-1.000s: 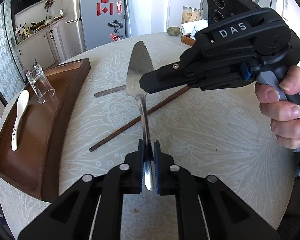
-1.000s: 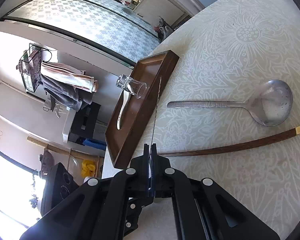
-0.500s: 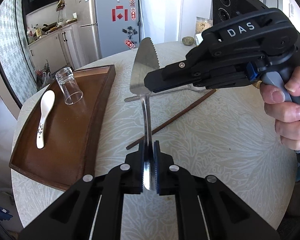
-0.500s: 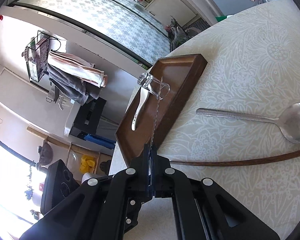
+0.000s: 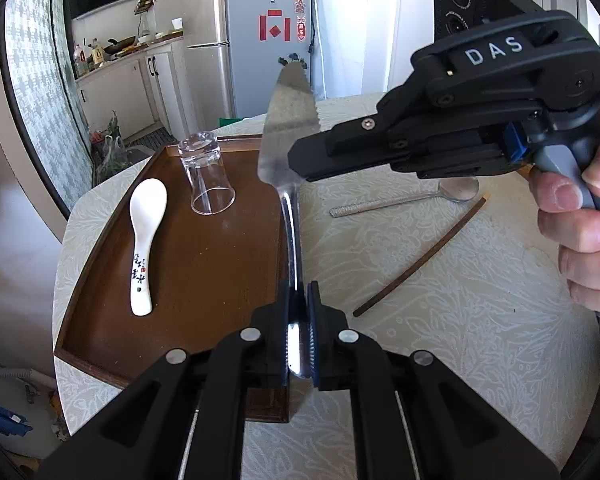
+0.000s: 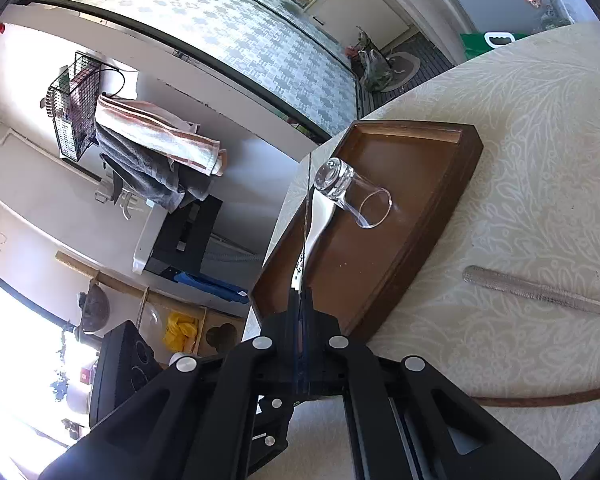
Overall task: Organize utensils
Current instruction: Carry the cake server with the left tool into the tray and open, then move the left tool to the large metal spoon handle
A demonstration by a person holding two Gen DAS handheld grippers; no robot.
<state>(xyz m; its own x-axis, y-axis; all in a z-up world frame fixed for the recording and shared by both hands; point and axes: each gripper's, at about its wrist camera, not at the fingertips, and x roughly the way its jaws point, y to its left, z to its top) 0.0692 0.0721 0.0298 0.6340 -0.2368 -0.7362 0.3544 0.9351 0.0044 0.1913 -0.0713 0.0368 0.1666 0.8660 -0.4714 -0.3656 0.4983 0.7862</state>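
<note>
My left gripper (image 5: 299, 304) is shut on the handle of a steel cake server (image 5: 286, 128) and holds it in the air over the right rim of the brown wooden tray (image 5: 220, 264). My right gripper (image 6: 301, 304) is shut on the server's blade, which shows edge-on (image 6: 309, 208) in the right wrist view; its black body (image 5: 460, 120) crosses the left wrist view. On the tray (image 6: 428, 184) lie a white ceramic spoon (image 5: 144, 236) and a clear glass (image 5: 206, 176) on its side. A steel ladle (image 5: 404, 200) and a long brown chopstick (image 5: 420, 260) lie on the tablecloth.
The round table (image 5: 460, 340) has a pale leaf-patterned cloth. The tray sits at its left edge, with the floor below. The glass (image 6: 352, 192) and the ladle handle (image 6: 540, 292) also show in the right wrist view. A fridge (image 5: 260, 40) and cabinets stand behind.
Both grippers have carried the cake server left, from above the chopstick and ladle to above the tray's right rim. The tray now lies closer and more central in both views.
</note>
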